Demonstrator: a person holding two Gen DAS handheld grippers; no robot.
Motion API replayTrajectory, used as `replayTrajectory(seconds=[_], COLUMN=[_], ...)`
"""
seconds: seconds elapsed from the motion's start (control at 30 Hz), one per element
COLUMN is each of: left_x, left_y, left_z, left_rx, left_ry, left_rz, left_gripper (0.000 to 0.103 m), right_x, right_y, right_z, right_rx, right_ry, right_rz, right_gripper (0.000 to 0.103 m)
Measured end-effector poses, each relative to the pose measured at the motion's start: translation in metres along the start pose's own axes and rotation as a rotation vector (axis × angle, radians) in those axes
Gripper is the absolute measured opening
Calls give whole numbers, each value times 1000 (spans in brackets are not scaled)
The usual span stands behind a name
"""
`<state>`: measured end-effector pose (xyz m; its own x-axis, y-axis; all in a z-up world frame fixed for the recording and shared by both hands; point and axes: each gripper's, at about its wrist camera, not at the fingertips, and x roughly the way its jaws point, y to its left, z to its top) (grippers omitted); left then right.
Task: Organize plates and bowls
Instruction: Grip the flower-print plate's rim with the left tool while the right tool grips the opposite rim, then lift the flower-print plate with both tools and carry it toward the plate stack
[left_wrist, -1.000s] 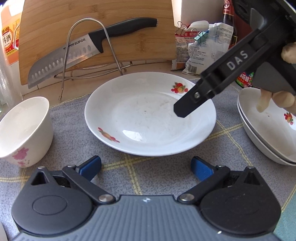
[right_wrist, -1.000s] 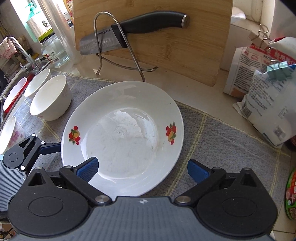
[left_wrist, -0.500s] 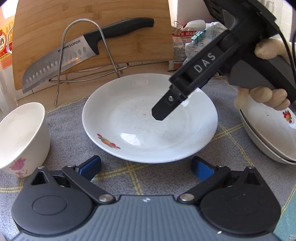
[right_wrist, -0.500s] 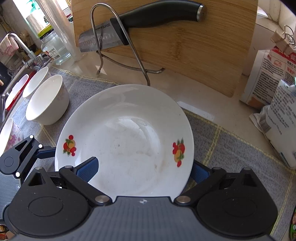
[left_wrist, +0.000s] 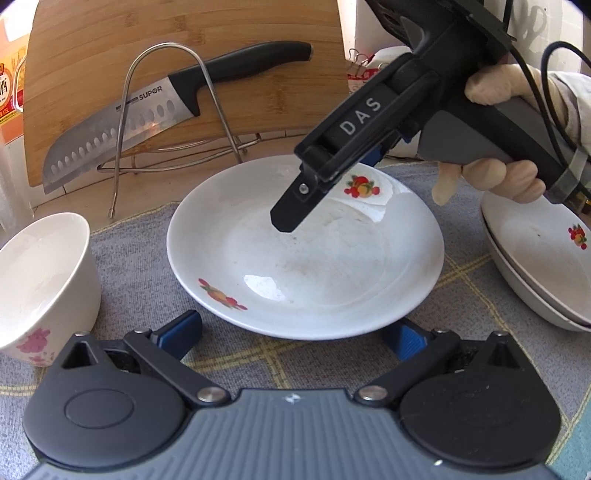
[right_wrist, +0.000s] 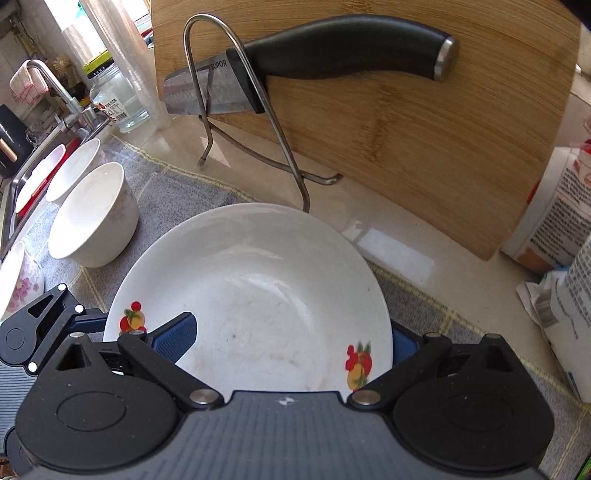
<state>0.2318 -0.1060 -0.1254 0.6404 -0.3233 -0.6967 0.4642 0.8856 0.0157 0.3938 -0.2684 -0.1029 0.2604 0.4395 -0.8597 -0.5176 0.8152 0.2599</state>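
Right wrist view shows the right gripper (right_wrist: 291, 339) spread wide astride the plate's (right_wrist: 258, 280) near rim at frame bottom, gripping nothing yet. Left gripper (left_wrist: 291, 332) waits released at lower centre; next, I reckon, the right pinches that rim and lifts toward the stack (left_wrist: 535, 258) at right.

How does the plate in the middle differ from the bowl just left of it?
The plate is wide and shallow; the bowl is narrower, deep and steep-walled. The plate carries red and orange fruit motifs on its inner rim; the bowl has pink flowers on its outer wall. The right gripper hovers over the plate, not over the bowl. Both are white and rest on the grey mat.
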Motion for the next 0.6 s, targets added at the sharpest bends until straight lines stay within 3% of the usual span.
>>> replayTrajectory(seconds=[0.6], left_x=[1], left_y=[6], left_z=[1], left_rx=[50], left_ry=[-7], left_rz=[-45], left_gripper=[103], right_x=[4], right_y=[-11], right_z=[16], right_rx=[-39], right_ry=[17], right_rz=[102], right_gripper=[103])
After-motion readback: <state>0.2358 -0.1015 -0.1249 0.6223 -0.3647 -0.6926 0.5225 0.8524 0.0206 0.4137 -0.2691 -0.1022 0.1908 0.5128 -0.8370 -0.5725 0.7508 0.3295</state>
